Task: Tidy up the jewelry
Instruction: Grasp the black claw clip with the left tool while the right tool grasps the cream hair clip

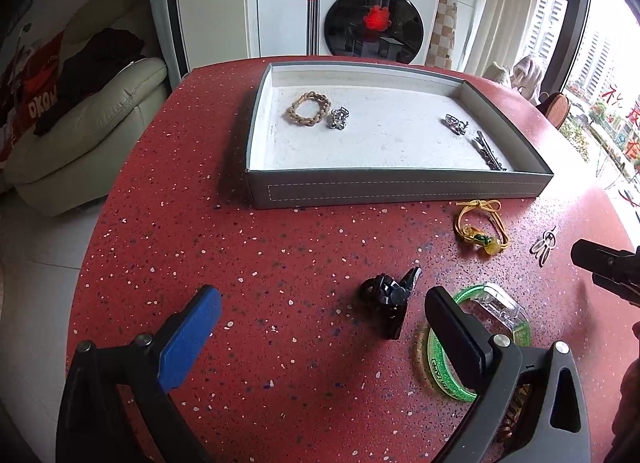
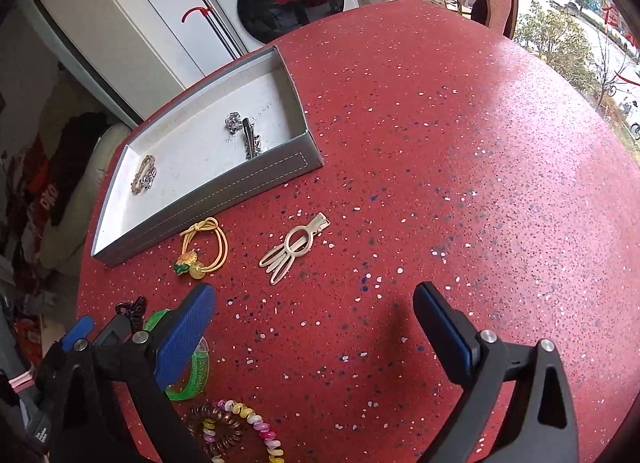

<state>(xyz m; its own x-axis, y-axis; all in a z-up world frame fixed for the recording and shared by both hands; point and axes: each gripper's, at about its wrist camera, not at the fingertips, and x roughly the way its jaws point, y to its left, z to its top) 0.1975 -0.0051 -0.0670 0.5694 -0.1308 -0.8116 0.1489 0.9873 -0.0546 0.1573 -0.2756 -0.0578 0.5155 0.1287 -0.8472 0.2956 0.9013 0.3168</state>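
Observation:
A grey tray (image 1: 400, 189) (image 2: 224, 193) on the red speckled table holds a braided beige bracelet (image 1: 309, 108) (image 2: 143, 174), two silver pieces (image 1: 338, 118) (image 1: 456, 123) and a dark hair clip (image 1: 489, 151) (image 2: 250, 139). Loose on the table lie a black claw clip (image 1: 392, 299), a green bangle (image 1: 480, 347) (image 2: 188, 379), a yellow cord bracelet with beads (image 1: 482, 227) (image 2: 202, 249), a silver hair clip (image 2: 294, 247) (image 1: 545, 245) and coiled hair ties (image 2: 236, 429). My left gripper (image 1: 324, 323) is open just in front of the black claw clip. My right gripper (image 2: 312, 323) is open, short of the silver hair clip.
A washing machine (image 1: 372, 7) and a red-handled mop (image 1: 314, 7) stand behind the table. A cream sofa (image 1: 92, 131) with dark clothes is at the left. Windows run along the right. The table's right half (image 2: 480, 167) is bare red surface.

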